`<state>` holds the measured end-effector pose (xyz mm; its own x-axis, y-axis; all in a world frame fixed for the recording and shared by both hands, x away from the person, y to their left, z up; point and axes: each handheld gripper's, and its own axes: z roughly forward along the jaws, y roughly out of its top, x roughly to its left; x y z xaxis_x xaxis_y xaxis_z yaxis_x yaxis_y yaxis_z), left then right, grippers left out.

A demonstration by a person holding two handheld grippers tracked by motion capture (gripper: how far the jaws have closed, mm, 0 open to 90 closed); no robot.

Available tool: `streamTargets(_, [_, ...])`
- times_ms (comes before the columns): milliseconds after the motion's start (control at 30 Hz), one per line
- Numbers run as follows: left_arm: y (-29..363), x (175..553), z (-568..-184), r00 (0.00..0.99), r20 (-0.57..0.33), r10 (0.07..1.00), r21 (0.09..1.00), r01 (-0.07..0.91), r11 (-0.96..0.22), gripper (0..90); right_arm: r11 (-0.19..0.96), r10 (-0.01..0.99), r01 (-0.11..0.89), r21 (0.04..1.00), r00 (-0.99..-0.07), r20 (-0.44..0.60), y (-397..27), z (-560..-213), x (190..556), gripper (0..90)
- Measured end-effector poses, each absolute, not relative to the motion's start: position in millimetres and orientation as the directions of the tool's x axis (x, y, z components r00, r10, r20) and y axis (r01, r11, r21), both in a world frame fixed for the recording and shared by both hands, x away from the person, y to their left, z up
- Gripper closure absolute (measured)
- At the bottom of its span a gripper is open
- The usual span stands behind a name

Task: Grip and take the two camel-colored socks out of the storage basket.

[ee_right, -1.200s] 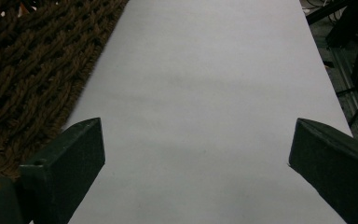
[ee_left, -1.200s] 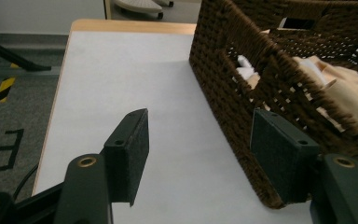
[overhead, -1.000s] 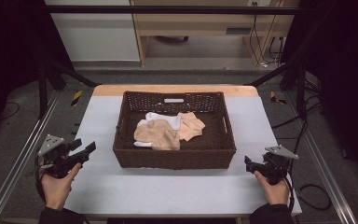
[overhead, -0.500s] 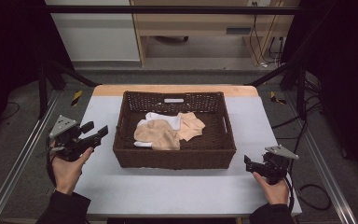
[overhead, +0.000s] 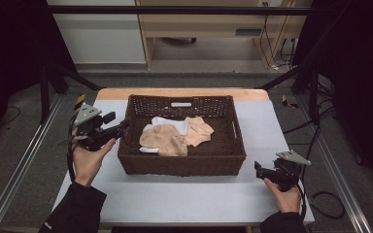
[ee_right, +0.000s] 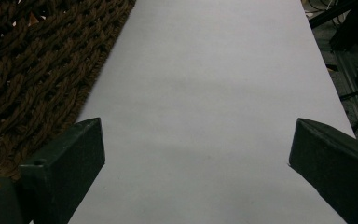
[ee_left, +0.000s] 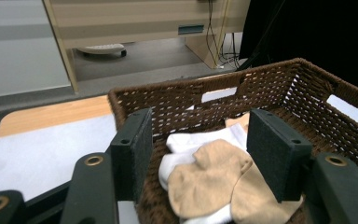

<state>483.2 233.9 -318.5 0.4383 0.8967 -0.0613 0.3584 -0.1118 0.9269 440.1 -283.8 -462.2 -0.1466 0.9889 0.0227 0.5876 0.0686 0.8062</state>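
Left gripper (overhead: 118,127) sits raised at the left wall of the woven basket (overhead: 126,145), its jaws reaching level toward the rim and spread apart with nothing between them. Its hand (overhead: 90,158) grips the body from below, wrist cocked back, and the dark-sleeved forearm runs down to the bottom left of the high view. The grey three-cornered plate on top tilts toward the camera. In the left gripper view the jaws frame the basket's inside from just over its near wall, aimed at the socks.

Beige socks (overhead: 164,140) lie bunched on the basket floor, a little left of centre, overlapping white socks (overhead: 167,124) that poke out behind and beneath them; another beige piece spreads to their right. The left gripper view shows the same heap, beige socks (ee_left: 209,179) on top of white socks (ee_left: 200,140), clear of both pads.

Right gripper (overhead: 258,169) rests low on the grey table (overhead: 184,199) near the basket's front right corner, its jaws wide apart and empty, pointing left. Its hand (overhead: 284,191) holds it from behind, forearm coming in at the bottom right. The right gripper view looks along bare tabletop, with the basket wall (ee_right: 37,70) at the left.
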Motion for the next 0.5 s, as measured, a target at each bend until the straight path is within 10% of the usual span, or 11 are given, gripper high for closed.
streamTargets(500, [189.2,527.4,-317.0,0.446,-0.038,0.894,0.93,0.343,-0.132,39.7,0.064,0.99,0.585,0.808,-0.141,0.023,-283.8,-462.1,440.9,4.1])
